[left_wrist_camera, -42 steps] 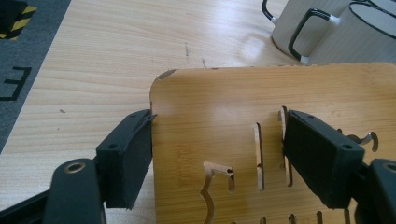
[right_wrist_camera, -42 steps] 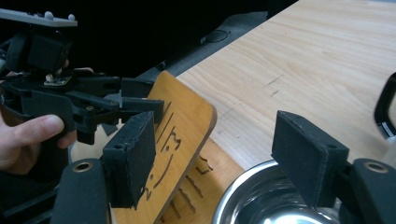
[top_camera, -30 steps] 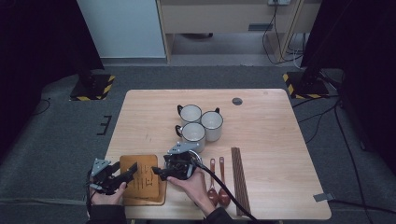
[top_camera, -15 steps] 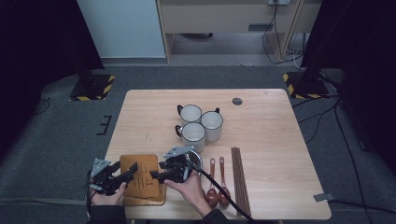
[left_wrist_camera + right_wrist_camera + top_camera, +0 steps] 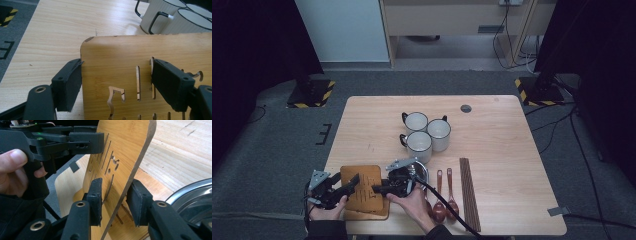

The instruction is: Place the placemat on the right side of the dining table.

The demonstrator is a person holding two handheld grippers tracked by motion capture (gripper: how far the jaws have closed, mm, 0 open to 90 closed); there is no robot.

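Now the right tongs (image 5: 113, 202) have just been closing around the edge of the slotted bamboo board (image 5: 364, 186), which stands tilted between their pads, a sliver of gap showing; likely a handover or two-handed lift is starting. Left tongs (image 5: 116, 85) are clamped on the board's other edge, holding it at the near left of the surface (image 5: 512, 130), beside a steel bowl (image 5: 192, 200).

Even overhead light falls on the pale table (image 5: 512, 150) while the room's sides sink into black, the high view is soft and low in detail, and both gripper views are sharper, with faint shadow under the board (image 5: 140, 57).
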